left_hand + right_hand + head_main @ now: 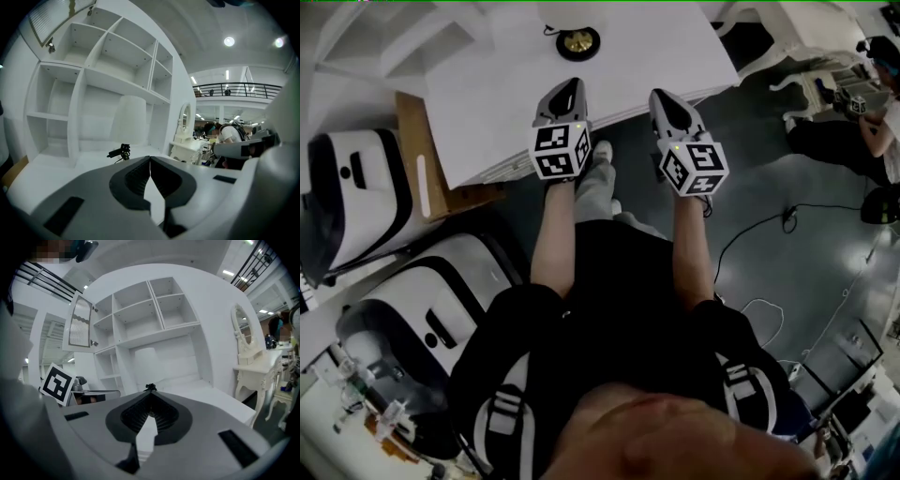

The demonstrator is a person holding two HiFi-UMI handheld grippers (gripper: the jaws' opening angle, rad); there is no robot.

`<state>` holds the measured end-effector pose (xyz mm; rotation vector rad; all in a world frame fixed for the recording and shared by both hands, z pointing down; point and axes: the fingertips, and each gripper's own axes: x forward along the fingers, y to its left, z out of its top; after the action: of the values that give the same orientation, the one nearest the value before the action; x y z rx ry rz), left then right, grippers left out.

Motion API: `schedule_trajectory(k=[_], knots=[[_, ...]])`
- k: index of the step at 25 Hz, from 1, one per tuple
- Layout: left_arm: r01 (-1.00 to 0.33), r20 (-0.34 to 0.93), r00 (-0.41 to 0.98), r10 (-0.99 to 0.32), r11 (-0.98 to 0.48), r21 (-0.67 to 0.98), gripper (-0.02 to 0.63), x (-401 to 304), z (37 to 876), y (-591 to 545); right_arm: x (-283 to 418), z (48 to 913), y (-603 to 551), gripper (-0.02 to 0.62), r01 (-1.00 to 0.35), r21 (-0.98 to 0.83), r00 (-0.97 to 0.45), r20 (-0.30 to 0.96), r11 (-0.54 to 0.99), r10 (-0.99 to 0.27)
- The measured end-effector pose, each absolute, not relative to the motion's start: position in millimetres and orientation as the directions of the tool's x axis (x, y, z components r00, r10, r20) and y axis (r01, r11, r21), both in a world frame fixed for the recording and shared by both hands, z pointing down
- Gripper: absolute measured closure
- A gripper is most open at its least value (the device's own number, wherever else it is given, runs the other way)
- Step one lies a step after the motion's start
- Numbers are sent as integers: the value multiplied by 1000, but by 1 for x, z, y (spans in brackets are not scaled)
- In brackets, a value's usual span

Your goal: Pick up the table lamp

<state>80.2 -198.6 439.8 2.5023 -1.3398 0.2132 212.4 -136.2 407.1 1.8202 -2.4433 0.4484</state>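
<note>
two forearms straight out, side by side; left gripper (571, 86) and right gripper (667, 97) over the near edge of the white table (487, 103), jaws pressed together, nothing gripped. table lamp (578, 42) well ahead, open tabletop between, grey floor (769, 169) rightward.

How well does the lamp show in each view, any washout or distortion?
Head view: sharp, evenly lit, table lamp close to the top edge. Left gripper view: heavy fisheye bends the shelves; the white shade barely stands out against them. Right gripper view: same bending, shade even fainter.
</note>
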Motion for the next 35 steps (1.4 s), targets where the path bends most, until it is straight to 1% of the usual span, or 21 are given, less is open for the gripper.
schedule_trajectory(k=[5, 10, 15, 20, 21, 22, 26, 32, 35], knots=[[-836, 278, 548, -789, -516, 186, 597, 86, 468, -222, 204, 425, -164, 577, -932, -193, -352, 273, 308, -895], [-835, 245, 549, -799, -520, 179, 595, 93, 478, -263, 207, 445, -203, 577, -925, -211, -370, 301, 317, -879], [-824, 303, 563, -769, -550, 136, 595, 104, 510, -282, 205, 470, -222, 577, -914, -227, -398, 356, 335, -846], [-831, 343, 543, -767, -550, 86, 592, 104, 530, -302, 213, 485, -235, 577, -912, -235, -406, 407, 336, -818], [-832, 347, 540, -767, -549, 81, 574, 103, 533, -306, 213, 487, -238, 577, -912, -236, -406, 414, 335, -815], [-831, 350, 540, -765, -550, 79, 543, 102, 537, -309, 213, 489, -240, 577, -912, -237, -407, 419, 334, -812], [-832, 352, 541, -764, -548, 88, 527, 102, 545, -321, 213, 496, -249, 577, -911, -242, -411, 440, 335, -799], [-847, 360, 511, -780, -528, 57, 468, 107, 554, -348, 218, 502, -264, 577, -903, -270, -425, 441, 335, -790], [-845, 359, 511, -781, -532, 47, 459, 112, 558, -360, 220, 509, -271, 577, -903, -274, -424, 458, 330, -781]])
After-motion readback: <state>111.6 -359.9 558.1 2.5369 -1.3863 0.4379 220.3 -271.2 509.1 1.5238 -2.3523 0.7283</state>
